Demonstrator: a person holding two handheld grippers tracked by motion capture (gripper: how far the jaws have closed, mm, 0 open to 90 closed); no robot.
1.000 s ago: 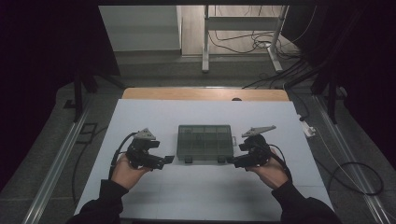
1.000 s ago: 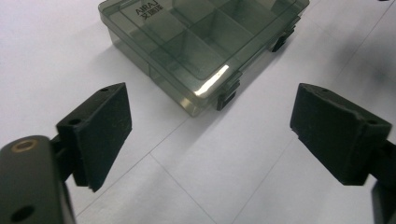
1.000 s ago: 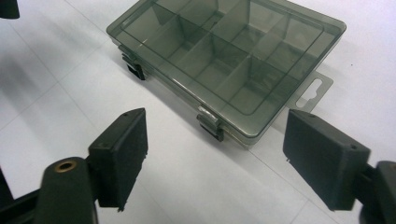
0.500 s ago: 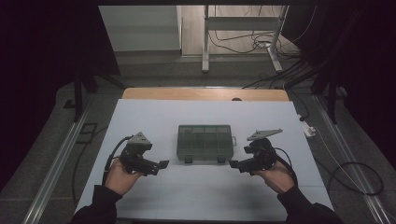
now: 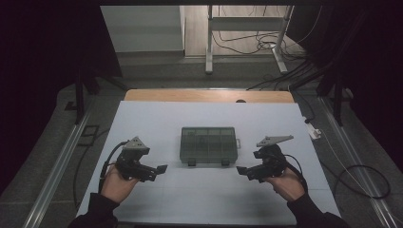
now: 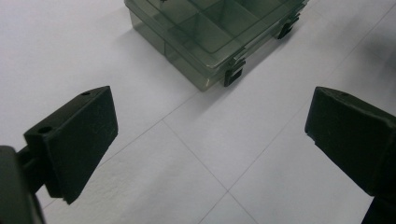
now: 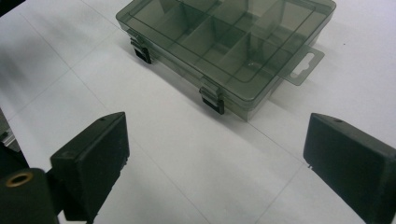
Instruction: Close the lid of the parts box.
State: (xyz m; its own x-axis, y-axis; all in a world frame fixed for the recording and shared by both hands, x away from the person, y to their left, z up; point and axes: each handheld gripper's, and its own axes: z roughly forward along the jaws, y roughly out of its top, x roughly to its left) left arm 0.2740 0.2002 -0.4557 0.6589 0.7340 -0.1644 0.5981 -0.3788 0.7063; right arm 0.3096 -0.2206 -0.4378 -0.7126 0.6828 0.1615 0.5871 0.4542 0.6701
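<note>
Both grippers (image 5: 162, 168) (image 5: 241, 170) drew back from box (image 5: 207, 144), jaws opening.

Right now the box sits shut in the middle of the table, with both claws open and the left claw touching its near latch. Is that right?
Not quite. The left claw touches nothing: it stands apart from the box, with bare table between them, as the high view shows. The rest holds: the box is shut and central, and the right claw is open too.

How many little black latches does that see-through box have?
2, both on the near front edge of the closed box: the left latch near the left corner and the right latch near the right. Its far side is hard to see.
</note>
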